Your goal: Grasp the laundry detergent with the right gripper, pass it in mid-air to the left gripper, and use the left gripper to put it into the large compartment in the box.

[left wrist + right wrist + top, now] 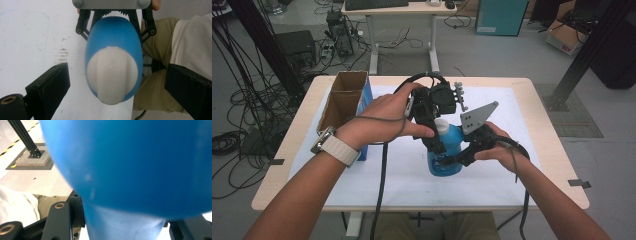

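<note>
cables and a second desk crowd the floor in the upper part of the high view, and below them a pale wooden counter [542,165] with a white mat fills the middle of the frame. an open brown cardboard box with a blue side [343,100] stands at the left of the mat. just right of centre stands a blue plastic bottle with a white screw cap [446,150], upright on the mat.

the right tongs [462,159] come in from the lower right and are clamped on the bottle's lower body; in the right gripper view the blue wall fills the upper frame and its handle runs down between the two black jaws. the left tongs [437,142] hang over the bottle from above. in the left gripper view the white cap [112,75] sits at centre with the jaws spread wide to either side, well clear of it, so they hold nothing.

by my reading the work is uncapping the bottle: the steadying grip is done and the left tongs are lined up over the cap. closing on the cap and twisting it off are not yet done, and the cap is still seated.
</note>
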Action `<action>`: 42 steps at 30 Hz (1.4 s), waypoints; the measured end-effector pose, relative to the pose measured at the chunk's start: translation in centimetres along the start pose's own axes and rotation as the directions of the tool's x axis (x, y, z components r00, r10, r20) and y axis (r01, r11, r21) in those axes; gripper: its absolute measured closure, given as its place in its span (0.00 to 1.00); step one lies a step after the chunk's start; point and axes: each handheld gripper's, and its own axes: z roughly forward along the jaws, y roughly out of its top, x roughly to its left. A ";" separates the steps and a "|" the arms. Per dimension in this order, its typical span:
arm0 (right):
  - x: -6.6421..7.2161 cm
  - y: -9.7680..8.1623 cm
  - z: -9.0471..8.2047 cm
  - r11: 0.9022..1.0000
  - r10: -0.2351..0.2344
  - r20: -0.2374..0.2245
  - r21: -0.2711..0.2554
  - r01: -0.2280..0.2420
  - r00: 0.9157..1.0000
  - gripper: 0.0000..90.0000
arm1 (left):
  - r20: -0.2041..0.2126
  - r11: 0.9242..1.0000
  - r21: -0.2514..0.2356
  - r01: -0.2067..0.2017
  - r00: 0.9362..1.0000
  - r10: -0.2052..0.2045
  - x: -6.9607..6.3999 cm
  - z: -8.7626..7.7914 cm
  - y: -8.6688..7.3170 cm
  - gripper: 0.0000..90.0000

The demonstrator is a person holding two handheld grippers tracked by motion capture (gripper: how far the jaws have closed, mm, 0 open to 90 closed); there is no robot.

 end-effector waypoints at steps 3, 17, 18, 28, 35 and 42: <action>0.0 0.0 0.0 1.000 0.000 0.001 -0.001 0.000 1.000 0.48 | 0.000 1.000 0.003 -0.001 1.000 0.001 0.0 0.0 0.0 0.07; -0.1 0.0 -0.1 1.000 -0.003 0.001 -0.002 0.003 1.000 0.48 | 0.007 1.000 0.002 0.000 1.000 0.000 0.0 -0.1 0.0 0.07; -0.1 0.0 -0.1 1.000 -0.002 0.001 -0.001 0.002 1.000 0.48 | 0.007 1.000 0.002 0.001 1.000 -0.001 0.0 -0.1 0.0 0.07; 0.0 0.1 0.0 1.000 0.005 -0.005 0.000 -0.005 1.000 0.48 | -0.002 1.000 -0.005 0.002 1.000 -0.002 0.0 0.0 -0.1 0.07; 0.1 0.1 0.0 1.000 0.001 -0.010 0.000 -0.001 1.000 0.48 | 0.002 1.000 0.008 0.003 1.000 -0.003 0.1 0.4 -0.1 0.08; 0.2 0.1 0.0 1.000 0.001 -0.011 0.000 -0.001 1.000 0.48 | 0.011 1.000 0.005 -0.001 1.000 0.001 0.0 0.8 0.1 0.08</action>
